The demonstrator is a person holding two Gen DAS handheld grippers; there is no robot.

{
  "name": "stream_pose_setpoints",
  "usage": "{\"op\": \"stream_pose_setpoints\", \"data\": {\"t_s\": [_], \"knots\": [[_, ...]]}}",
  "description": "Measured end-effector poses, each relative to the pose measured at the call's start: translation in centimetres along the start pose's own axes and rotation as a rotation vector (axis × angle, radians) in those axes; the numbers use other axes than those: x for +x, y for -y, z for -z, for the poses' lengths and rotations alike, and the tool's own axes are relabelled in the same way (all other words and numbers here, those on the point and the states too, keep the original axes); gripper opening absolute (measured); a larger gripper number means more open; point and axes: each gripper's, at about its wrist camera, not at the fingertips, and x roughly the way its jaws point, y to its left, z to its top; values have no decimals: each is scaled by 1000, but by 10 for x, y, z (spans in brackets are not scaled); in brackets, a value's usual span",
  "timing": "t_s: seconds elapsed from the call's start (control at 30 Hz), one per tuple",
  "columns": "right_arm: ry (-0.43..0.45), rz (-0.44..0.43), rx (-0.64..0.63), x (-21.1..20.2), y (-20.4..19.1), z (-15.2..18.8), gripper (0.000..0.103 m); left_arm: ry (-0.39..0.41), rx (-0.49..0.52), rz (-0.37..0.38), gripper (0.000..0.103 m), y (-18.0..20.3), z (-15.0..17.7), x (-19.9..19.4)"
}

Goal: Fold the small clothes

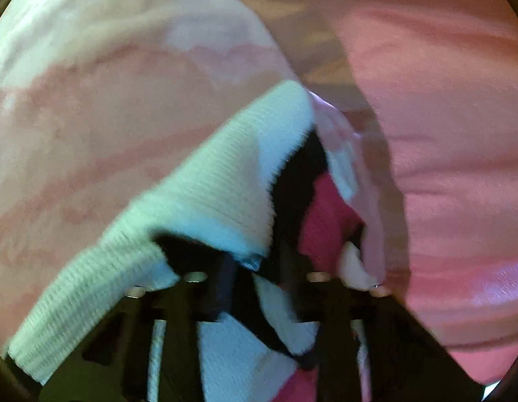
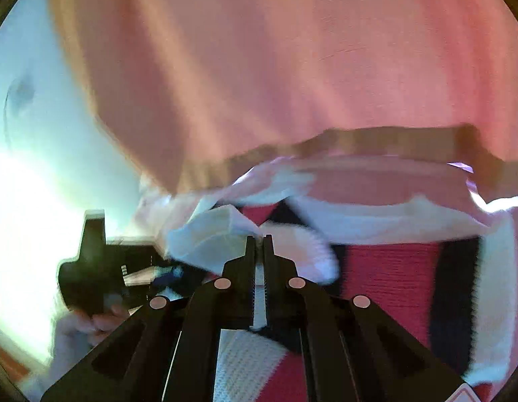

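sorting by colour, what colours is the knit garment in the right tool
White, red and black blocks on the knit garment; right wrist view shows it best.

Supporting surface covered by pink cloth (image 2: 292, 67), striped in paler and darker pink bands, seen in both wrist views (image 1: 459, 167). Surface beneath the cloth not shown. Knit garment (image 2: 392, 268), red with white and black trim, partly laid on cloth at right; rest lifted. Edges blurred; exact contact line not discernible.
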Motion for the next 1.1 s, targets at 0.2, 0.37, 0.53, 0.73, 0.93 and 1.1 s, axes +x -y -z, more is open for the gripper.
{"op": "stream_pose_setpoints", "data": {"t_s": [0.2, 0.37, 0.53, 0.73, 0.93, 1.1], "knots": [[66, 294, 255, -61, 103, 21, 0, 98, 38, -139, 11, -5, -1, -12], [-71, 299, 361, -49, 155, 55, 10, 112, 77, -179, 13, -6, 3, -9], [-80, 229, 263, -45, 121, 58, 46, 116, 99, -176, 19, -2, 5, -10], [-173, 207, 206, 9, 97, 70, 55, 128, 123, -167, 28, -2, 7, -8], [-88, 184, 107, 4, 71, 48, 8, 149, 139, -130, 9, -2, 7, -16], [38, 281, 56, -54, 81, 32, 8, 137, 192, -142, 9, 7, 12, -15]]}}
